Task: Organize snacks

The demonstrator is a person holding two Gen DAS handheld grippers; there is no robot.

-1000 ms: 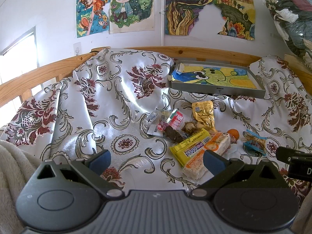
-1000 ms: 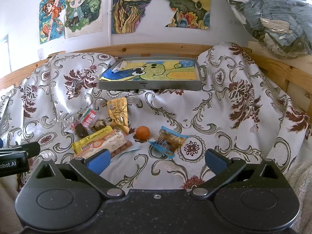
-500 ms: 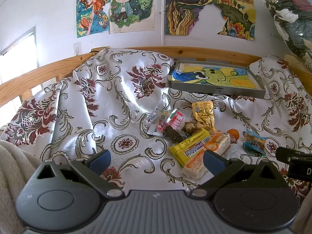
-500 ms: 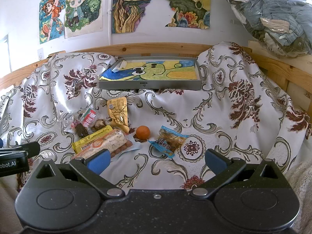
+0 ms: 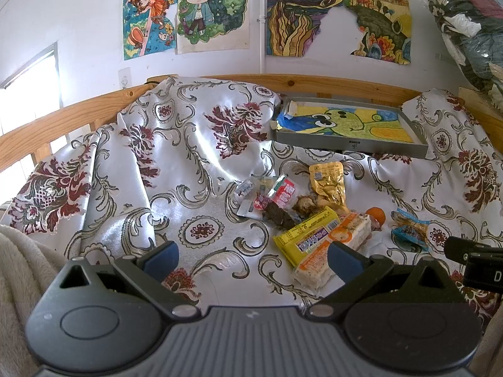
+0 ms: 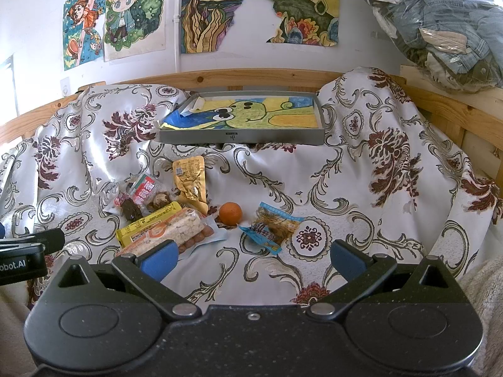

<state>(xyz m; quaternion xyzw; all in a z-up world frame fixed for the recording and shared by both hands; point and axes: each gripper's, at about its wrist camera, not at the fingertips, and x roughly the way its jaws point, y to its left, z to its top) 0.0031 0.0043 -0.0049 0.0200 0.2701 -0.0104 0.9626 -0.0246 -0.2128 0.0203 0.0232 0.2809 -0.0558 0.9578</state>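
Several snacks lie in a loose heap on the patterned cloth: a yellow bar [image 5: 303, 234] [image 6: 147, 224], an orange-and-white packet [image 5: 333, 248] [image 6: 176, 231], a gold pouch [image 5: 327, 182] [image 6: 190, 177], a red-and-white packet [image 5: 284, 193] [image 6: 144, 188], a small orange [image 5: 375, 215] [image 6: 230, 212] and a blue-edged packet [image 5: 408, 231] [image 6: 273, 226]. A grey tray [image 5: 352, 146] [image 6: 242, 136] with a green cartoon drawing inside stands behind them. My left gripper [image 5: 253, 256] is open, low and left of the heap. My right gripper [image 6: 251, 256] is open, just before the blue-edged packet.
A wooden rail [image 5: 78, 113] [image 6: 440, 106] borders the cloth at the back and sides. Drawings hang on the white wall [image 5: 78, 15]. A bag of clothes [image 6: 440, 22] sits at the upper right. A fleece blanket [image 5: 19, 260] lies at the near left.
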